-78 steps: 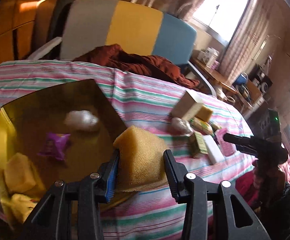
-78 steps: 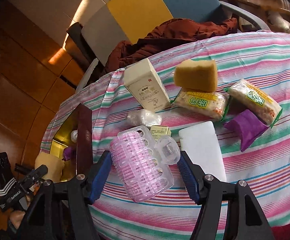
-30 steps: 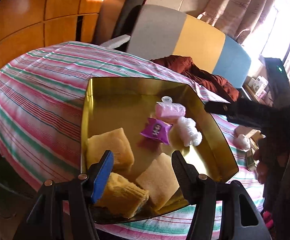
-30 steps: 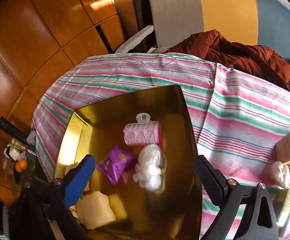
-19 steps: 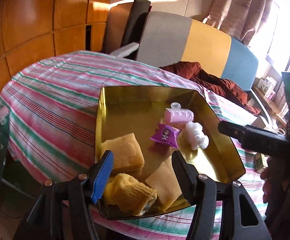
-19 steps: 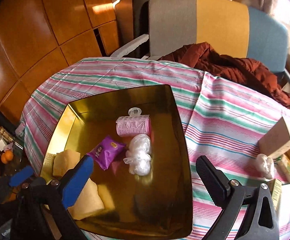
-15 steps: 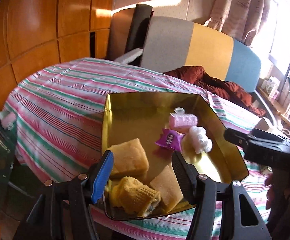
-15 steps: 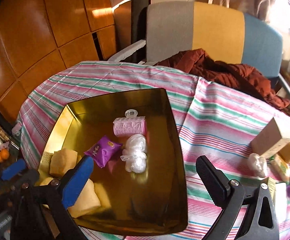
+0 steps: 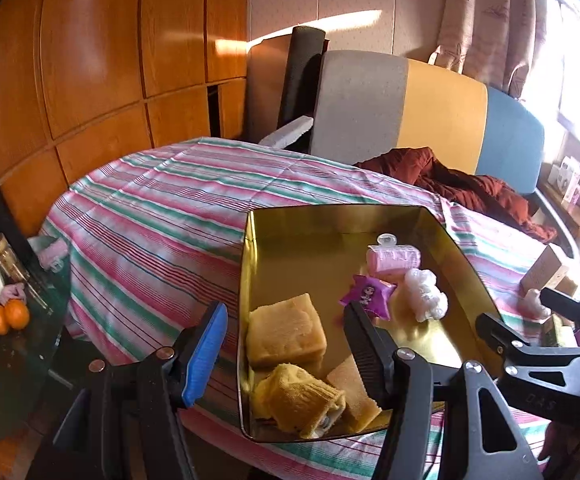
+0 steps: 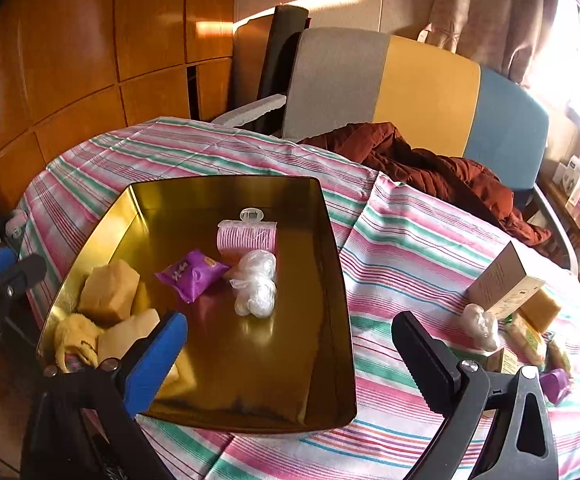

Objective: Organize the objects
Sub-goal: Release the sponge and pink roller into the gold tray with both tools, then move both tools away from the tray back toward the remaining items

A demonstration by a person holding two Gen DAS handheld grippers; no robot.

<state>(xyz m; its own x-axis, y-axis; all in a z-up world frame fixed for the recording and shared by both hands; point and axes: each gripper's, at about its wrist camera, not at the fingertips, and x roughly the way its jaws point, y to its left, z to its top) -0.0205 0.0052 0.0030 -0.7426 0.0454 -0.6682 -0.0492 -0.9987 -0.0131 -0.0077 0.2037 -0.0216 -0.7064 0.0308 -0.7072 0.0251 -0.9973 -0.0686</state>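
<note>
A gold metal tray (image 9: 298, 216) (image 10: 330, 240) lies on the striped tablecloth. It holds a pink hair roller (image 9: 394, 258) (image 10: 247, 234), a purple sachet (image 9: 366, 294) (image 10: 192, 272), a clear plastic bundle (image 9: 426, 294) (image 10: 254, 282), yellow sponges (image 9: 286, 330) (image 10: 108, 292) and a yellow cloth (image 9: 298, 400) (image 10: 74, 336). My left gripper (image 9: 286, 332) is open and empty above the tray's near left corner. My right gripper (image 10: 288, 340) is open and empty above the tray's near side; it also shows in the left wrist view (image 9: 530, 320).
Loose items lie at the table's right: a cardboard box (image 10: 502, 280), a clear bundle (image 10: 480, 326), a sponge (image 10: 540, 308), green snack packs (image 10: 528, 340), a purple sachet (image 10: 554, 384). A brown jacket (image 10: 430, 168) lies on the chair behind. A side table with oranges (image 9: 8, 316) stands at left.
Both grippers have pulled back and up from the tray, so more of the table shows. Earlier the left let go of a sponge and the right a pink roller into the tray.
</note>
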